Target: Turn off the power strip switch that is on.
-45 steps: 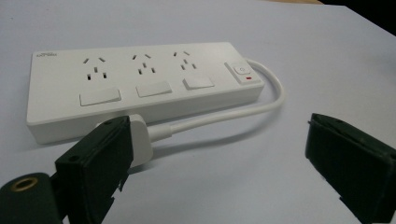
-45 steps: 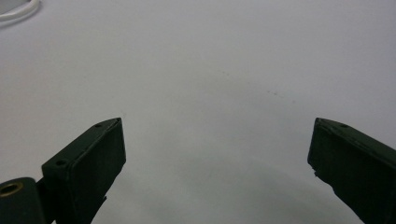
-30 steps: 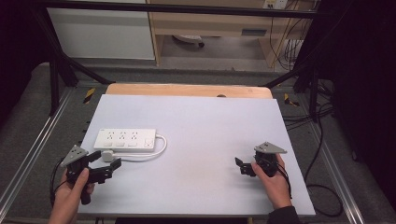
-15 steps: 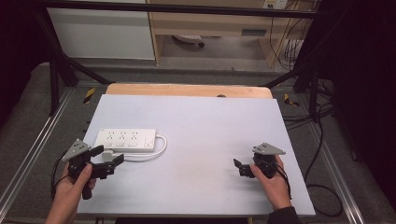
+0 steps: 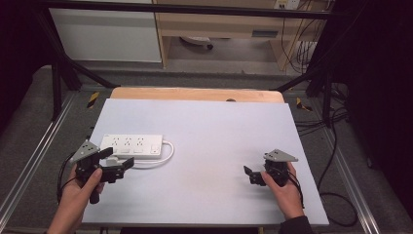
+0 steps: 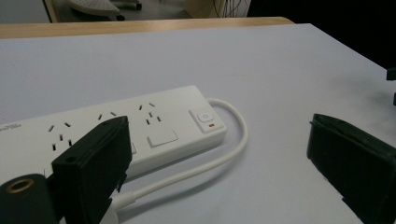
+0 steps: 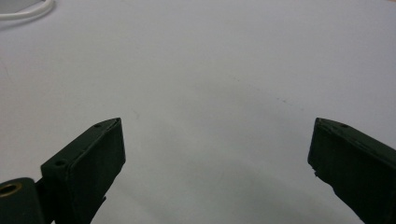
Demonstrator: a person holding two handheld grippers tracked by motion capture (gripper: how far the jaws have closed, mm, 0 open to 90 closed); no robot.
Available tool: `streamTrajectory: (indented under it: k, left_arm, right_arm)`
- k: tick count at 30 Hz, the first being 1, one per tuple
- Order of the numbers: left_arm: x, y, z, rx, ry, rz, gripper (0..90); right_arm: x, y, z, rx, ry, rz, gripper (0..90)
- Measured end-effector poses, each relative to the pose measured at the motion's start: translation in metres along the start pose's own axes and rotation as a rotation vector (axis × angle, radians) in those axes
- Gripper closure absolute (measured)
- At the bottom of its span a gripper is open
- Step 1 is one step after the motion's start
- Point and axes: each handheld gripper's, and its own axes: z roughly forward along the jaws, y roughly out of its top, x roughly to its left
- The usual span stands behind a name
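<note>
Two tongs are in my hands, both spread wide and holding nothing. My left tongs (image 5: 118, 165) hover just beside the white power strip (image 5: 132, 146) and its looped cord (image 6: 219, 154) at the tabletop's (image 5: 209, 126) left. My right tongs (image 5: 252, 175) hang over bare tabletop, well apart from it.
</note>
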Motion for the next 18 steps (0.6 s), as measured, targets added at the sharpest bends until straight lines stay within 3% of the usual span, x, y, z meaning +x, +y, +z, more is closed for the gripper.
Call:
streamTrajectory:
  k: [18]
  left_arm:
    - [-0.008, 0.017, 0.010, 0.009, -0.003, 0.041, 6.4]
  right_arm:
    - [0.000, 0.000, -0.001, -0.002, 0.002, 0.002, 4.3]
